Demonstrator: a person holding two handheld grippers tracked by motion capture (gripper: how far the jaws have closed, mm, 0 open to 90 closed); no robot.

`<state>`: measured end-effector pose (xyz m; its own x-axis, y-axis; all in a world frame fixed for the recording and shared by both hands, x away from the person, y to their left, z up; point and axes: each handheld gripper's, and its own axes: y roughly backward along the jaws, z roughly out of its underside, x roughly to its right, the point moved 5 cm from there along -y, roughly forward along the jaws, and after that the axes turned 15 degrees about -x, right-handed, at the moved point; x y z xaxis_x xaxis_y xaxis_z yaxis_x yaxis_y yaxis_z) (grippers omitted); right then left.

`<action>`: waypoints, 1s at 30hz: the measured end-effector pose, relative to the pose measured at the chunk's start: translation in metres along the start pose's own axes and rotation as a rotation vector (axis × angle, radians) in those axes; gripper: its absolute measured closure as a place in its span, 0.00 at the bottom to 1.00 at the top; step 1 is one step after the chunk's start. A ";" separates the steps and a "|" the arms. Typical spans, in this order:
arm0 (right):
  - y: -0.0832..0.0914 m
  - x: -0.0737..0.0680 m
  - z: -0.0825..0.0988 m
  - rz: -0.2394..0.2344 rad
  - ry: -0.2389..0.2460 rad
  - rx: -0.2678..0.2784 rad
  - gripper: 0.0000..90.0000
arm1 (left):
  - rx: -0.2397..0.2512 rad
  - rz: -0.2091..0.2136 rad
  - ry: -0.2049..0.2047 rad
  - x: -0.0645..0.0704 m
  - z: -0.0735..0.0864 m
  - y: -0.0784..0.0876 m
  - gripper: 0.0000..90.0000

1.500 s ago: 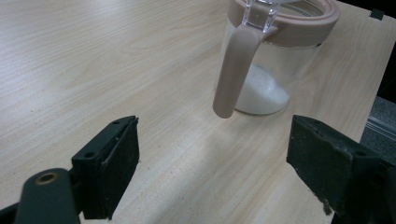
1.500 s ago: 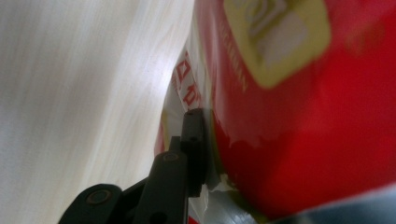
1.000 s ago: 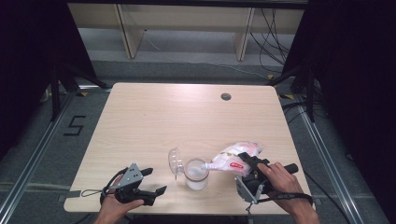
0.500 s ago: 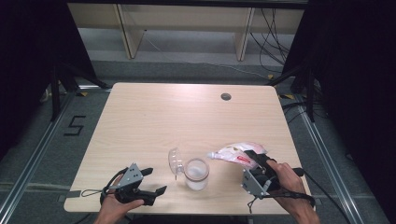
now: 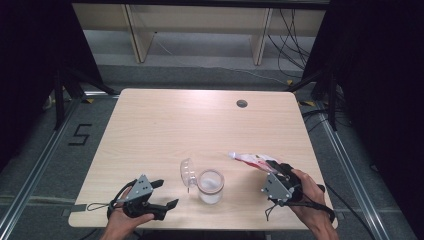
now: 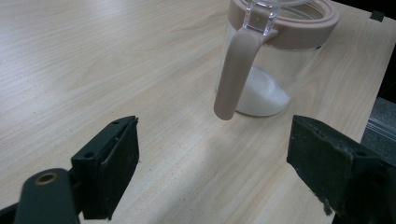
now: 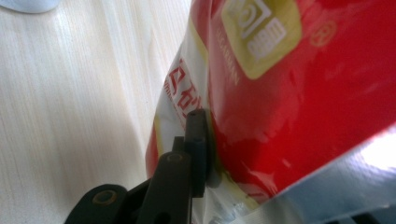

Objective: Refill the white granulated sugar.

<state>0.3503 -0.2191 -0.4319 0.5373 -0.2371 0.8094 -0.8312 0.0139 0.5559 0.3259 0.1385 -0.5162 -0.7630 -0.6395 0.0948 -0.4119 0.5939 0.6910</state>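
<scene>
The red-and-white pouch (image 5: 250,159) has flattened and swung lower beside the table's right edge, clamped in the right gripper (image 5: 274,168). Left gripper (image 5: 167,194) waits open. Lift the pouch's mouth squarely over the open jar (image 5: 210,185).

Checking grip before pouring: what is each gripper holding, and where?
The right gripper is shut on the red-and-white bag, near one edge. The left gripper holds nothing, open before the jar.
</scene>
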 end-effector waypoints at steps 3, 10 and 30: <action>-0.001 -0.001 0.002 -0.022 -0.034 -0.007 0.88 | 0.000 0.000 0.000 0.000 0.000 0.000 0.18; -0.004 -0.001 0.006 -0.075 -0.123 0.022 0.88 | -0.002 0.000 -0.001 0.000 0.000 0.000 0.18; -0.014 -0.002 0.026 -0.200 -0.378 0.107 0.89 | 0.009 0.004 0.007 0.001 -0.001 0.000 0.18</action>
<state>0.3572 -0.2439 -0.4459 0.6158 -0.5635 0.5507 -0.7370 -0.1646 0.6556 0.3261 0.1374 -0.5159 -0.7615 -0.6401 0.1025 -0.4131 0.6010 0.6842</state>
